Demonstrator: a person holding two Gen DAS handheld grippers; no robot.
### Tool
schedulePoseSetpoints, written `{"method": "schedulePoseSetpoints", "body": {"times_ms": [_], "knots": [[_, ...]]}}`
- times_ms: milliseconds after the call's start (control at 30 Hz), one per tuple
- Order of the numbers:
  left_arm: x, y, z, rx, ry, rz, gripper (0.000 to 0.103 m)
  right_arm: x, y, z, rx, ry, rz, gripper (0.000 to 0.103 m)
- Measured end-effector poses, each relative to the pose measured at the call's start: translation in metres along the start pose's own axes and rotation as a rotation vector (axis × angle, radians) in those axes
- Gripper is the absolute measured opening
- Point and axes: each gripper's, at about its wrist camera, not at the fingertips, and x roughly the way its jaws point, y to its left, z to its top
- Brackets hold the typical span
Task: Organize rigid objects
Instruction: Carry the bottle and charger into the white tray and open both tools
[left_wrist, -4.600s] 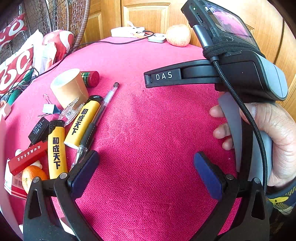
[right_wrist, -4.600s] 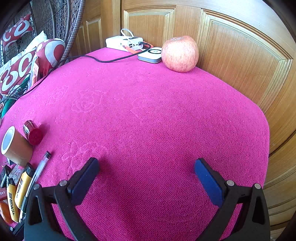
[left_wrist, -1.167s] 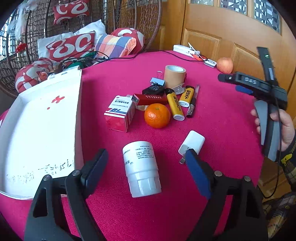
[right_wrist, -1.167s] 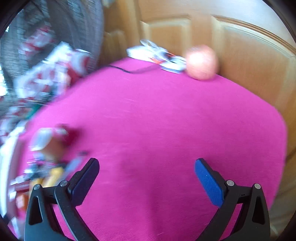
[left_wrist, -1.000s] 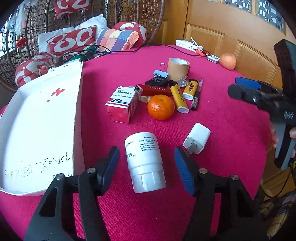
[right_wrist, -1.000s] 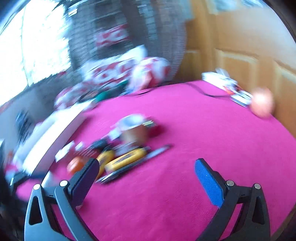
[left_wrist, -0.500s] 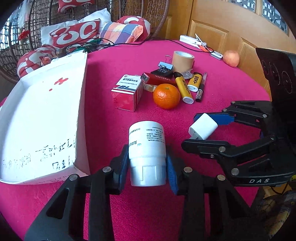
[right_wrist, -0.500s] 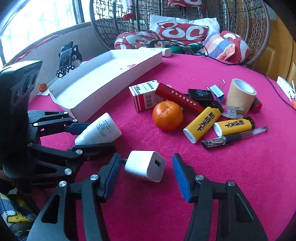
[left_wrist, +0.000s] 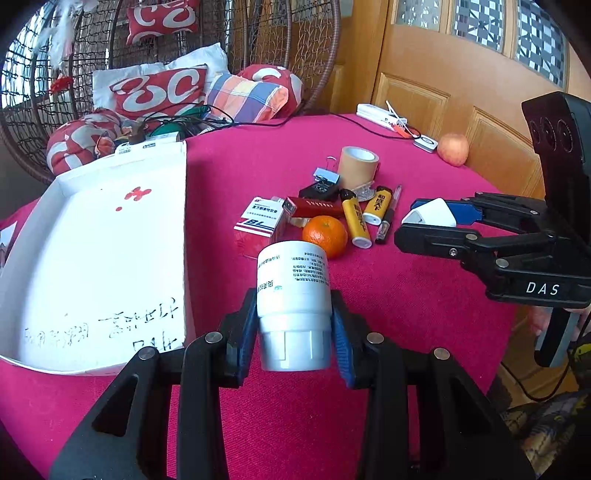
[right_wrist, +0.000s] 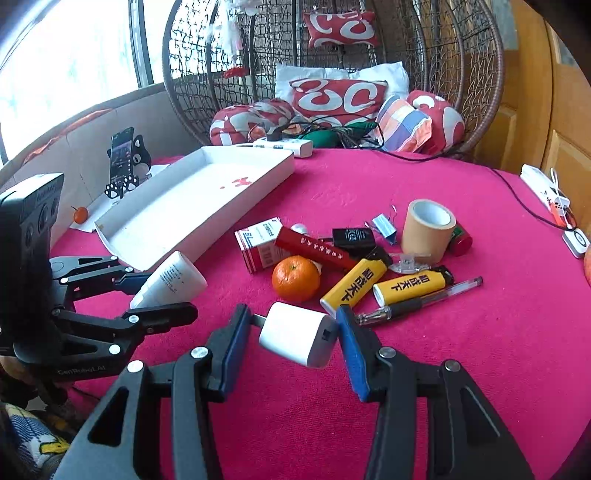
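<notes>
My left gripper (left_wrist: 293, 328) is shut on a white pill bottle (left_wrist: 292, 291), cap end toward me, held above the pink tablecloth; it also shows in the right wrist view (right_wrist: 170, 280). My right gripper (right_wrist: 293, 334) is shut on a white USB charger block (right_wrist: 297, 334), its prongs toward the left finger; it also shows in the left wrist view (left_wrist: 430, 214). A white shallow box (left_wrist: 92, 258) lies at the left, also in the right wrist view (right_wrist: 192, 199).
A pile sits mid-table: orange (right_wrist: 295, 278), red-white carton (right_wrist: 258, 240), red box (right_wrist: 317, 247), two yellow lighters (right_wrist: 356, 282), pen (right_wrist: 417, 299), tape roll (right_wrist: 428, 227), binder clip (right_wrist: 384, 225). An apple (left_wrist: 452, 147) and power strip (left_wrist: 380, 112) lie at the far edge.
Both grippers closed on their objects and lifted them: the left took the pill bottle, the right closed on the charger block. Earlier both were open.
</notes>
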Motion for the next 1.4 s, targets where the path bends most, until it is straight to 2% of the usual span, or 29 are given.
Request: {"method": "schedulePoseSetpoints", "body": {"times_ms": [467, 933, 1067, 1200, 1400], "knots": [[-0.031, 0.037, 0.003, -0.092, -0.081, 0.047, 0.036, -0.002, 0.025, 0.038, -0.030, -0.063, 0.011, 0.048], [-0.065, 0.106, 0.006, -0.231, -0.174, 0.163, 0.036, 0.014, 0.062, 0.081, -0.078, -0.099, 0.059, 0.048], [-0.063, 0.129, 0.009, -0.263, -0.182, 0.215, 0.036, 0.032, 0.073, 0.088, -0.100, -0.079, 0.059, 0.048], [-0.055, 0.159, 0.019, -0.309, -0.175, 0.290, 0.036, 0.056, 0.082, 0.099, -0.077, -0.040, 0.102, 0.048], [-0.037, 0.191, 0.031, -0.394, -0.150, 0.358, 0.036, 0.088, 0.108, 0.120, -0.086, -0.016, 0.129, 0.048]]}}
